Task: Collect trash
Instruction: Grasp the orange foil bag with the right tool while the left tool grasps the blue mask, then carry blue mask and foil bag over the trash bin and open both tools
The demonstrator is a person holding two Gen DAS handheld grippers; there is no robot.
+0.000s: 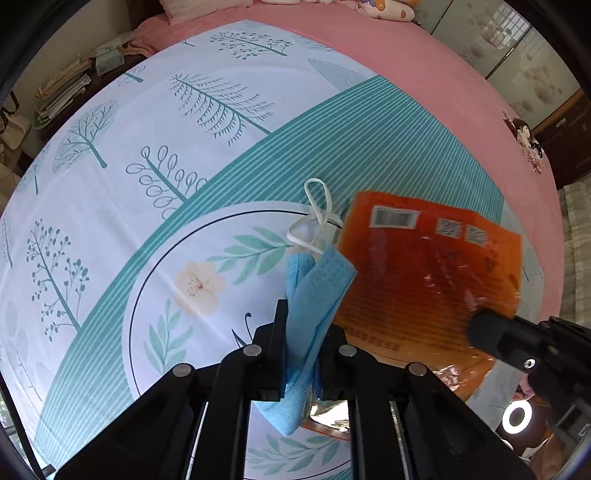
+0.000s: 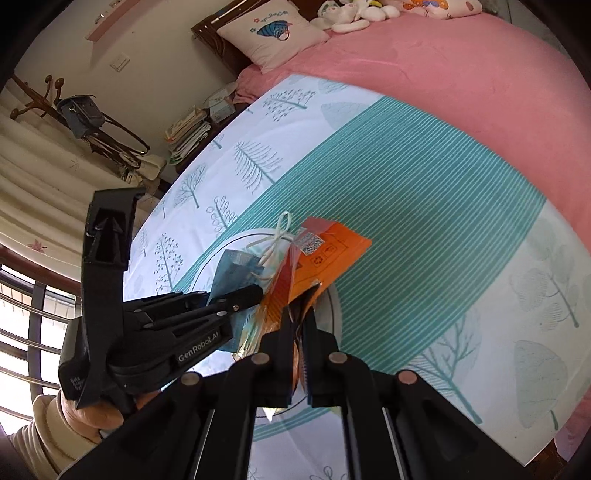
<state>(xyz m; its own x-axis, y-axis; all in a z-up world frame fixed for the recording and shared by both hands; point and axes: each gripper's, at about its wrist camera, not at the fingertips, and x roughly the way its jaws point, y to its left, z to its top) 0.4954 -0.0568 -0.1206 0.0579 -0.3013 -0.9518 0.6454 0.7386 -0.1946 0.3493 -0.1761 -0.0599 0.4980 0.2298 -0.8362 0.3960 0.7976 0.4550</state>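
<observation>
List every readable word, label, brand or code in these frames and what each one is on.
"GenRobot.AI": on the side of the left claw.
Small white print lower on that claw's body: too small to read.
Barcode, two QR codes and dark text on the orange wrapper: blurred, unreadable.
Embroidered writing on the pillow: too small to read.

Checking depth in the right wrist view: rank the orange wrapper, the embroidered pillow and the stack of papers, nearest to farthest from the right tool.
1. Orange plastic snack wrapper: clamped in the right tool, just ahead.
2. Stack of papers and books: beside the bed, to the upper left.
3. White square pillow with blue embroidery: at the headboard, top centre.
</observation>
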